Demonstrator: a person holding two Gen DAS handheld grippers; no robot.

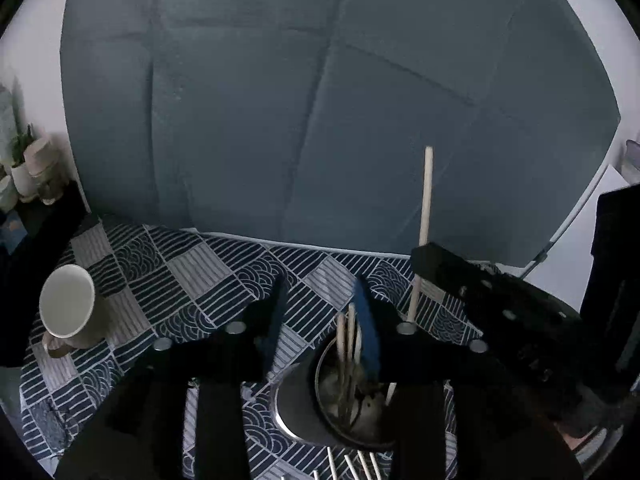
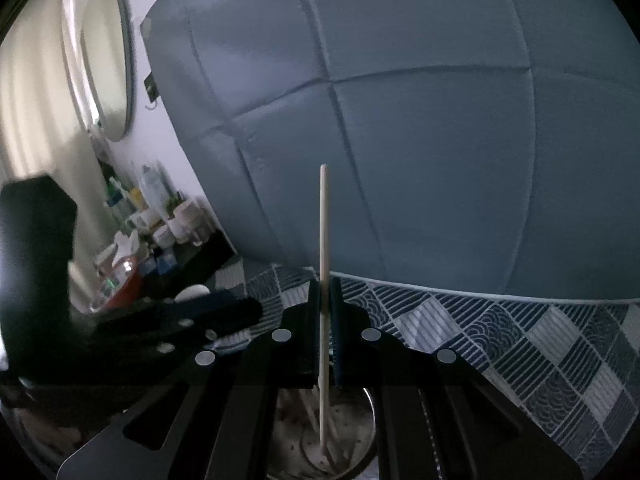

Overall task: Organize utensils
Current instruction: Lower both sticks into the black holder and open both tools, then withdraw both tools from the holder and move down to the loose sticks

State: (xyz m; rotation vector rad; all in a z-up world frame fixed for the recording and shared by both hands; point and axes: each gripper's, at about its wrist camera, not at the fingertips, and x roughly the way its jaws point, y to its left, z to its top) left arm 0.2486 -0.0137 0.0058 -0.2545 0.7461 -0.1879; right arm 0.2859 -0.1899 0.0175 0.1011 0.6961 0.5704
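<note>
My right gripper (image 2: 325, 300) is shut on a pale wooden chopstick (image 2: 324, 240) and holds it upright, its lower end down inside a round metal utensil holder (image 2: 370, 432). In the left wrist view the same chopstick (image 1: 425, 200) rises behind the right gripper's black body (image 1: 500, 300). My left gripper (image 1: 320, 304) is open and empty just above and left of the holder (image 1: 292, 412), which has several chopsticks (image 1: 346, 344) standing in it. More chopsticks (image 1: 360, 464) lie on the cloth at the bottom edge.
A blue and white patterned tablecloth (image 1: 180, 272) covers the table. A white mug (image 1: 68, 306) stands at the left. A grey padded headboard (image 1: 320, 100) rises behind the table. A cluttered shelf (image 2: 152, 240) with bottles and jars is at the left.
</note>
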